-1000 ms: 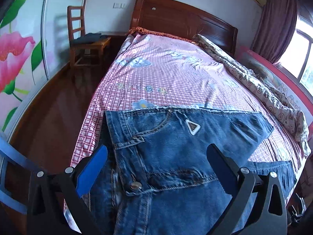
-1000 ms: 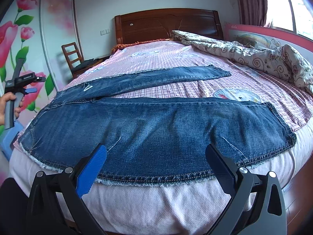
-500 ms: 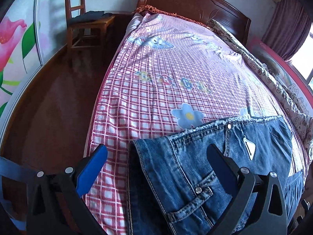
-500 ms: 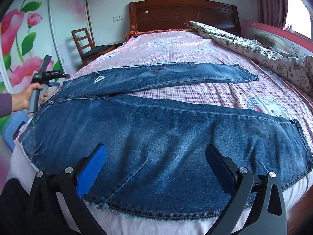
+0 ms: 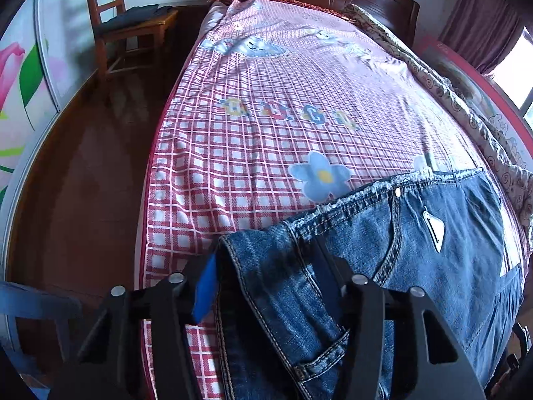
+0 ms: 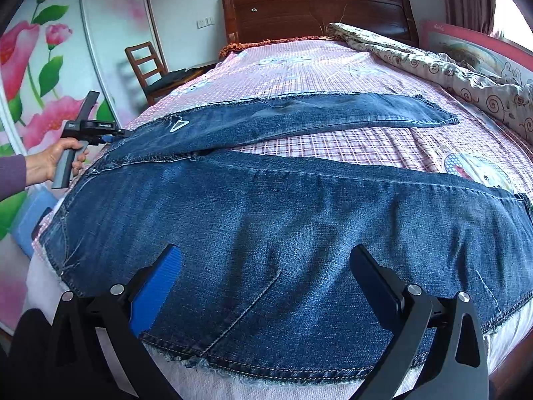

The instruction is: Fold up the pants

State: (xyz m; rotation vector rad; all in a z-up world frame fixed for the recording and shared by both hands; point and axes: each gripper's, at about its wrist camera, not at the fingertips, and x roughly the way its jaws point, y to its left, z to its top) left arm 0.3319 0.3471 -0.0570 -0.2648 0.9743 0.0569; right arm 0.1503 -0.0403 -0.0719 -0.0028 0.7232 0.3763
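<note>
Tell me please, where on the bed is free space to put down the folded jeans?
The checked sheet lies bare between the jeans waistband and the headboard. A narrow bare strip runs between the two legs. The window side is crowded by the rumpled quilt.

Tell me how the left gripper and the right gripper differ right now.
The left gripper has its jaws closing around the jeans' waistband corner; the right gripper stands wide open with nothing pinched. The left sits at the waist end, the right over the near leg. Both have one blue pad.
</note>
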